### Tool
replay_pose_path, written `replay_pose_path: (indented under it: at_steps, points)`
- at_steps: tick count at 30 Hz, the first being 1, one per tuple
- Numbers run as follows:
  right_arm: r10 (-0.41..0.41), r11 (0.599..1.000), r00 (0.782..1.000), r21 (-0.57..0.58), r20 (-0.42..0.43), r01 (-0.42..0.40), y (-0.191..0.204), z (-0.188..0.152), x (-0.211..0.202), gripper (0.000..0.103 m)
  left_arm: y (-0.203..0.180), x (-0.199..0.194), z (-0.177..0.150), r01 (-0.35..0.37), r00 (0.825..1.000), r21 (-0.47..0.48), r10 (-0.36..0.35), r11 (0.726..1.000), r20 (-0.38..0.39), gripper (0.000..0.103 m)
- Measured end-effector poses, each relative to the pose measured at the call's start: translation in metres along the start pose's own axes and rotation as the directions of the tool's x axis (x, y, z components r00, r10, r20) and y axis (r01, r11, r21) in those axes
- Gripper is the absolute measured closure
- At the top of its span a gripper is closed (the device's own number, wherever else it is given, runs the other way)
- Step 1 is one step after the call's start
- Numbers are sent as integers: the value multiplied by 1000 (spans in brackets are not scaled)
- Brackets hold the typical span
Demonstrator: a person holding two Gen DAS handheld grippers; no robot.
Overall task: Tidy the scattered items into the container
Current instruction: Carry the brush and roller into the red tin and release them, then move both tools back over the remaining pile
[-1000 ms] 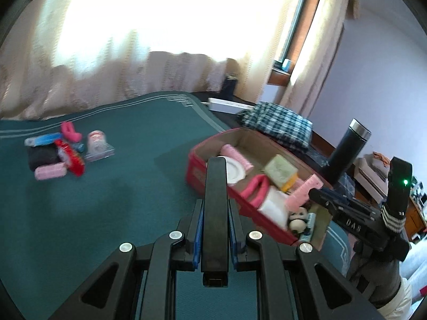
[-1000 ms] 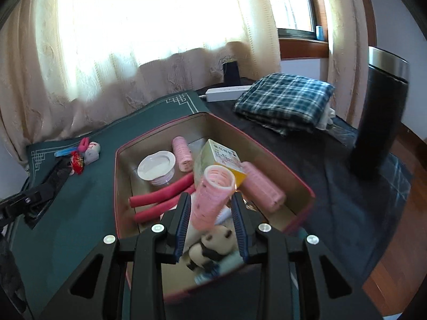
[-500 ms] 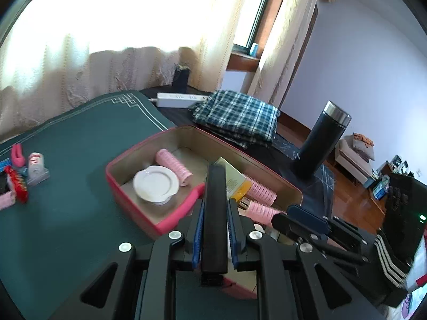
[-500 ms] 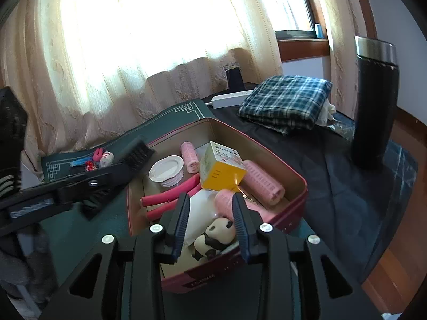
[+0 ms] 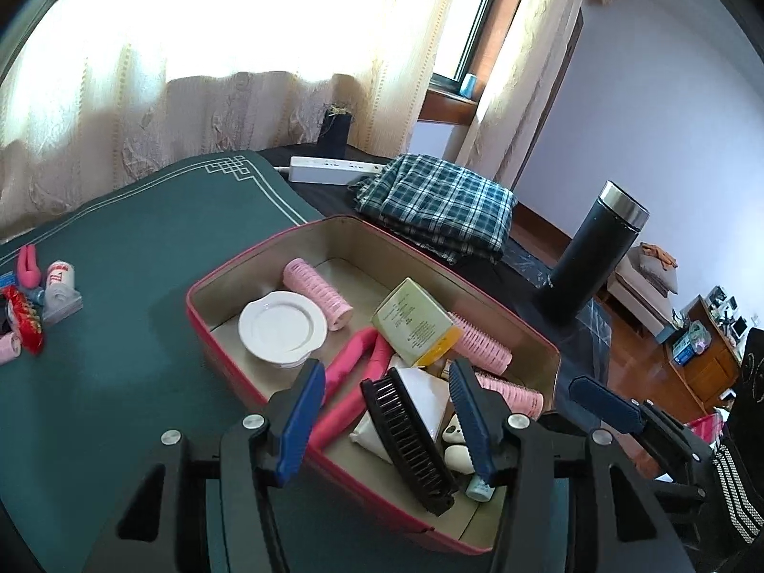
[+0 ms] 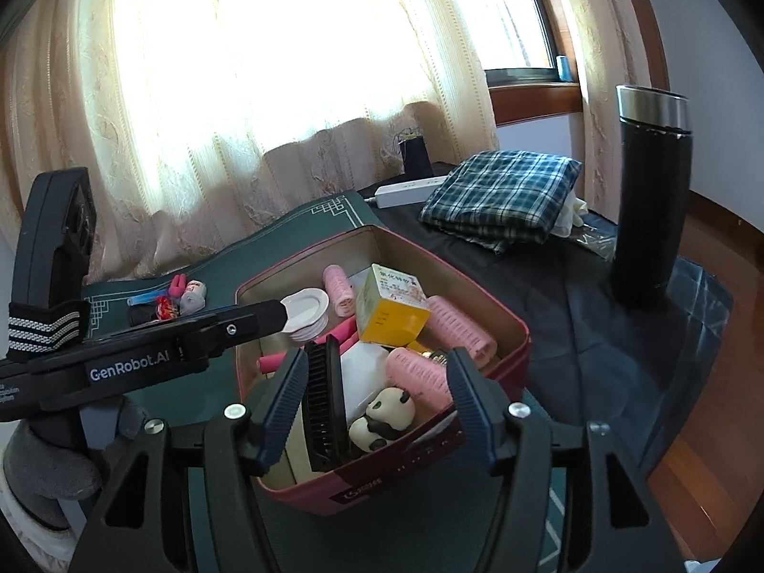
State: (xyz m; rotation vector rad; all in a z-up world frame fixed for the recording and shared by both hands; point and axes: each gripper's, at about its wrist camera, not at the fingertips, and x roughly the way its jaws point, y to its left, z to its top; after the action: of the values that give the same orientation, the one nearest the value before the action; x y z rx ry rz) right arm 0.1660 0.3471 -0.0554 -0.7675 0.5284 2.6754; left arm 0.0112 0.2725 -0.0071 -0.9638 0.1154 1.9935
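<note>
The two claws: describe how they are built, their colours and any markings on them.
Both are black plastic frames with triangular cut-outs and silver screws. The left claw and right claw each carry two dark blue ribbed pads. Seen from the right wrist view, the left claw's side bears white "GenRobot.AI" lettering, and its upright black handle is wrapped by a black band with white stripes.

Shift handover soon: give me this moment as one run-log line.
left gripper: just opened, black comb released into red box | right gripper: just opened, empty, over box | leftover items: on green mat
</note>
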Motion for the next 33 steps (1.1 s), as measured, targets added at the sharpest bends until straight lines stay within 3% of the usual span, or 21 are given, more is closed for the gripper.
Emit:
replay_pose_path:
  at_steps: [16,21,24,33]
  points:
    - [30,998,1000,-50,-7,-31,36,-2,-2,31,22,-25,-5,0,999,-46,2,999,35,48]
    - [50,996,999,-72,-3,-50,49,-2,-4,26,35,-35,-8,-17,998,-80,21,997,55,47]
    - [63,995,998,-79,-2,-63,57,-4,-4,25,45,-39,-12,-25,998,-105,31,994,59,39]
    - [133,982,991,-132,-10,-134,95,-5,2,25,74,-67,-23,-74,993,-132,85,988,80,39]
